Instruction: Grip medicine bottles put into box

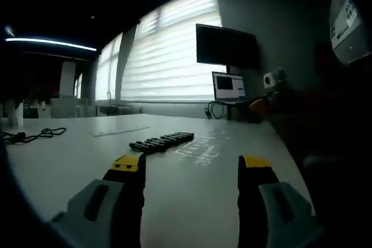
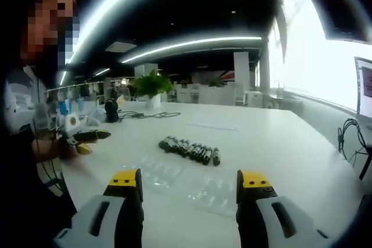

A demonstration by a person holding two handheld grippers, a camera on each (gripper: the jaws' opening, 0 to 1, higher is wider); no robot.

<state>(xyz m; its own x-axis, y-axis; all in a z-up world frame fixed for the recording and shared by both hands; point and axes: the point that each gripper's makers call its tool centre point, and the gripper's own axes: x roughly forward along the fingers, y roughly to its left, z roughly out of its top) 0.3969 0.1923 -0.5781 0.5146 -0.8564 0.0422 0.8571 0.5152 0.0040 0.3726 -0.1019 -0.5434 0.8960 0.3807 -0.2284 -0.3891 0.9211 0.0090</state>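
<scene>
Nearby, clear trays (image 2: 186, 181) sit empty (bottles (image 2: 190, 150) beside).

row of dark bottles (image 2: 190, 150) beyond wide-apart right gripper (image 2: 189, 182)

An open-plan office is being shown. A large white table (image 2: 279, 143) is being lit by long ceiling light strips (image 2: 192, 45), and tall windows are being covered by horizontal blinds (image 1: 168, 56). A dark wall monitor (image 1: 226, 46) is being seen above a lit laptop (image 1: 228, 87) in the left gripper view. A potted plant (image 2: 152, 85), cables (image 2: 142, 115) and further white desks (image 2: 215, 94) are being seen in the right gripper view.
</scene>
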